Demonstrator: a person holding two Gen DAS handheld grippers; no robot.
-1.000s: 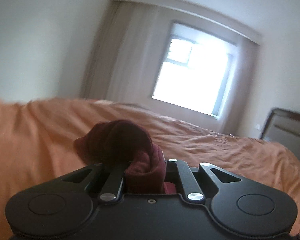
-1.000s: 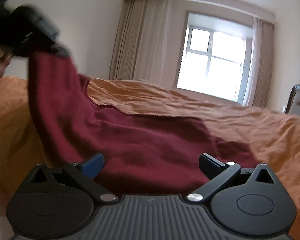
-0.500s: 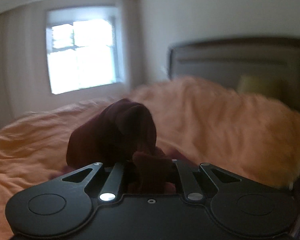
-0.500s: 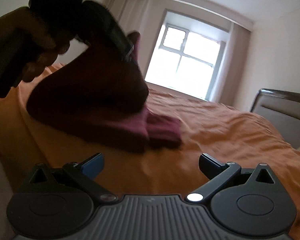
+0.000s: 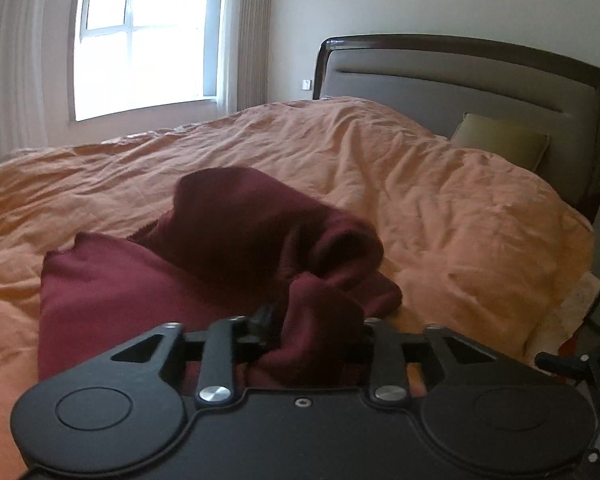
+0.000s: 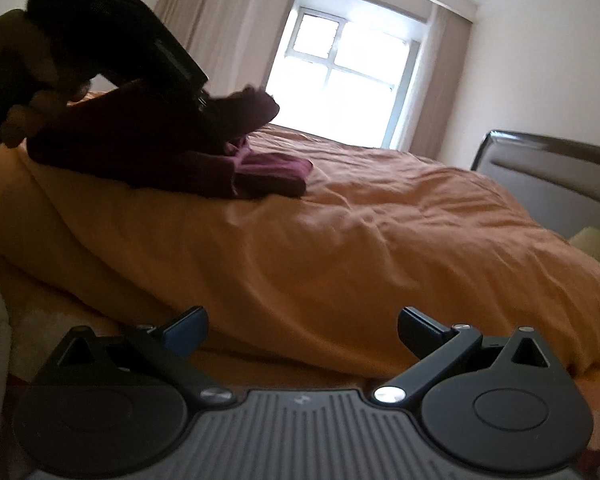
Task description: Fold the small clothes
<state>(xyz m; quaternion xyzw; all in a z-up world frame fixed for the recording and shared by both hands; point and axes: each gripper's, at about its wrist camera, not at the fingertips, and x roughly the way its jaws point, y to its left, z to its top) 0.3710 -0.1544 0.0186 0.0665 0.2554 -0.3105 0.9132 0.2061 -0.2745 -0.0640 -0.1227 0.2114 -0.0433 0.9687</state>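
On the orange bedspread (image 5: 440, 208), the maroon garment (image 5: 112, 296) is lying partly doubled over, bunched where the left gripper (image 5: 312, 332) is clamping it; the right gripper (image 6: 300, 328) is gaping empty.

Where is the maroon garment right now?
In the left wrist view the maroon garment lies on the orange bedspread, one end pinched in the left hand-held gripper; the right wrist view shows it upper left.
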